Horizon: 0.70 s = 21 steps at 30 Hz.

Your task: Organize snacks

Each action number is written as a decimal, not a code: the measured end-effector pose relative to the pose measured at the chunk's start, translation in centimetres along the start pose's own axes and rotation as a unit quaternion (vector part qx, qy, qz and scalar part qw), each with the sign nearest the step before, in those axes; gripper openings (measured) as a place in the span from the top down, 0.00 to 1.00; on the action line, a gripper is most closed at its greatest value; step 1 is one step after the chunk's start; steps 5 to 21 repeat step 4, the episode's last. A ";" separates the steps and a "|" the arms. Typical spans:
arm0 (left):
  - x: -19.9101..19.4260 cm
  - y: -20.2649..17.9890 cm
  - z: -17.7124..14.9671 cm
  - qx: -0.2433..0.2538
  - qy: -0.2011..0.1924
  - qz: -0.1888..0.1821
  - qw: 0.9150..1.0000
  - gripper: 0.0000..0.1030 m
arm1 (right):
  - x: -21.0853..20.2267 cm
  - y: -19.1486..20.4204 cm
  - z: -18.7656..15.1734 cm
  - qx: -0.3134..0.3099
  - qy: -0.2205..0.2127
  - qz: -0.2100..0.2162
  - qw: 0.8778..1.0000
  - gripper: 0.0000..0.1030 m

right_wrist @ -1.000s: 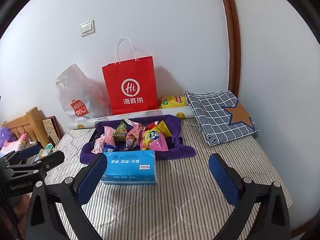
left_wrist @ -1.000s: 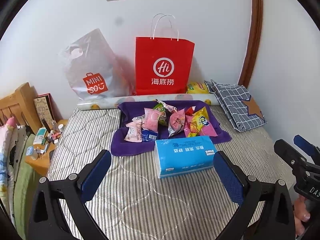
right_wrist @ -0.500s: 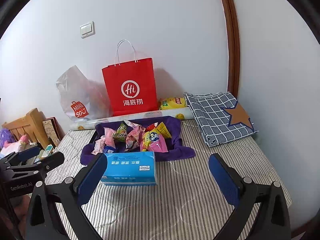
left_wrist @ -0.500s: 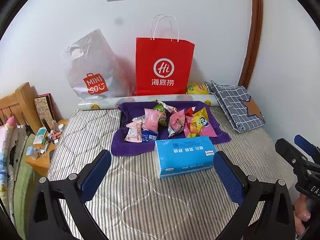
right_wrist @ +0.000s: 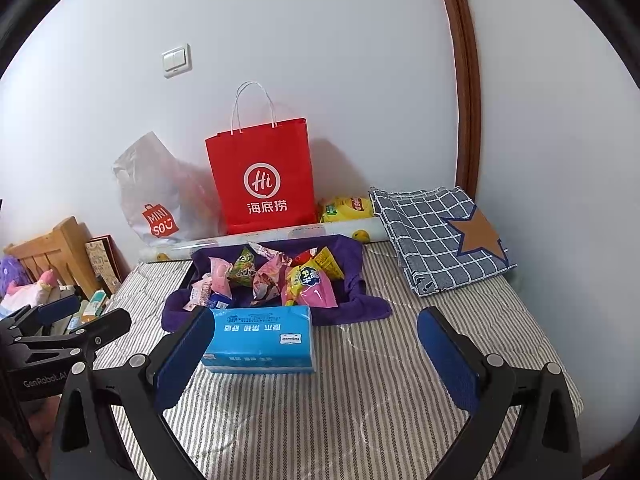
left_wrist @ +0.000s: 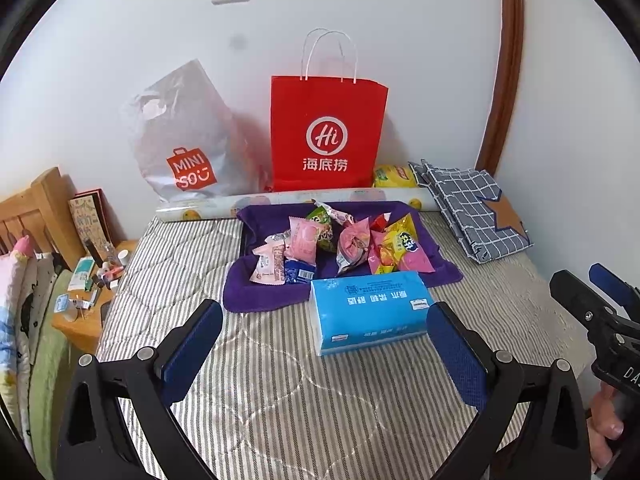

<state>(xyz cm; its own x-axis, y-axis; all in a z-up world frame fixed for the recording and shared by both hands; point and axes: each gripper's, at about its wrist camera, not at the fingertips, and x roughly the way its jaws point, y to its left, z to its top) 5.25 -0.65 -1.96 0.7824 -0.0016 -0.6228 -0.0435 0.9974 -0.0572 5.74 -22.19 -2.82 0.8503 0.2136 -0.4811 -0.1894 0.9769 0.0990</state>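
Both grippers, left [left_wrist: 324,344] & right [right_wrist: 316,352], wide open, empty, hovering short of snack pile [left_wrist: 336,244] on purple cloth [left_wrist: 440,268]; stage unclear, could be pre- or post-sort.

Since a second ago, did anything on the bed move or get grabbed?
Nothing got grabbed. Both tongs, left and right, stay open and empty, and the right one's view has only crept a touch closer. The snacks on the purple cloth and the blue tissue pack lie just as before.
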 end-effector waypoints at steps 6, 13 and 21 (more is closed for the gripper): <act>0.0 0.2 0.1 -0.009 0.003 0.000 1.000 0.02 | -0.1 0.0 -0.1 -0.002 0.000 -0.002 1.000 0.00; 0.0 0.2 0.1 -0.009 0.003 0.000 1.000 0.02 | -0.1 0.0 -0.1 -0.002 0.000 -0.002 1.000 0.00; 0.0 0.2 0.1 -0.009 0.003 0.000 1.000 0.02 | -0.1 0.0 -0.1 -0.002 0.000 -0.002 1.000 0.00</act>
